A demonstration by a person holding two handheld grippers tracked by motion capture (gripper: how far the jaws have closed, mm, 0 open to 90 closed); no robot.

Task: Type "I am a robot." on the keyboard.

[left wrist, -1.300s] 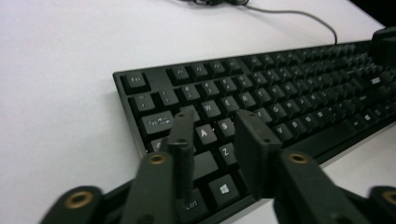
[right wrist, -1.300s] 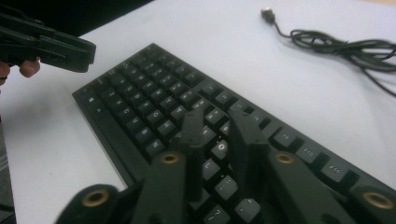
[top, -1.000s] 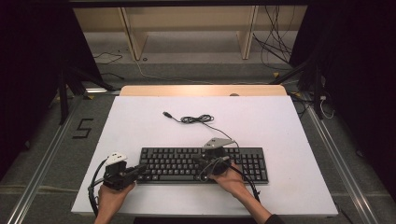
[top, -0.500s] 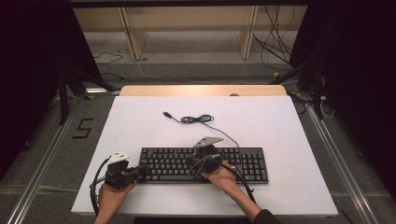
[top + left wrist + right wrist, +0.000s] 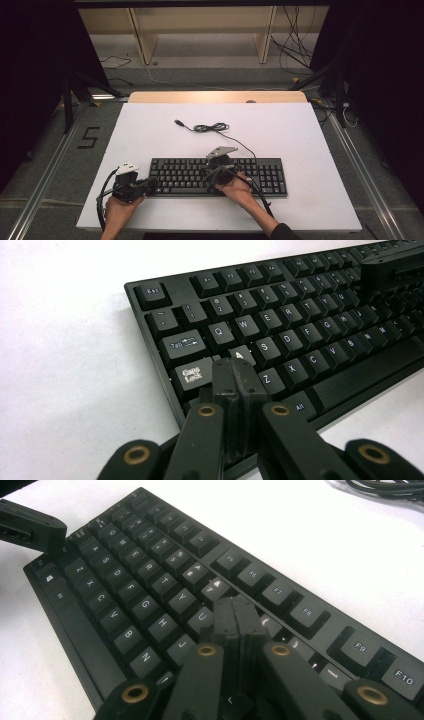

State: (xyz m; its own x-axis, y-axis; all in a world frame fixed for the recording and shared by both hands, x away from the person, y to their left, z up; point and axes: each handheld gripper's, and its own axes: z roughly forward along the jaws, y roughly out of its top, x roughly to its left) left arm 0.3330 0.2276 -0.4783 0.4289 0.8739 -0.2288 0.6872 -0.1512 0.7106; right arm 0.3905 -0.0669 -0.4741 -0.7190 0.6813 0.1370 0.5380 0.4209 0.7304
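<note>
The black keyboard [image 5: 217,176] lies near the front edge of the white table [image 5: 310,135], lengthwise left to right; both hands are at it, using closed claws as typing fingers. Since a second ago the right gripper [image 5: 216,172] has drifted leftward along the keys, from the right-middle of the board to its centre, while the left gripper [image 5: 146,186] has kept its post at the keyboard's left end; my reading is that the right hand has moved to a new key and the typing is mid-way, not finishing.

In the left gripper view the left gripper [image 5: 237,377] has its jaws pressed together with nothing between them, the tip over the A key [image 5: 239,354], just beside Caps Lock [image 5: 192,374]; whether it bears down on the key I cannot tell. In the right gripper view the right gripper [image 5: 235,615] is likewise pinched shut on nothing, its tip by the U key [image 5: 202,616] and the keys to its right; contact is unclear there too.

Farther back the keyboard's own cable [image 5: 212,128] lies coiled on the table with its plug loose, well apart from both hands; nothing stands in their way.
</note>
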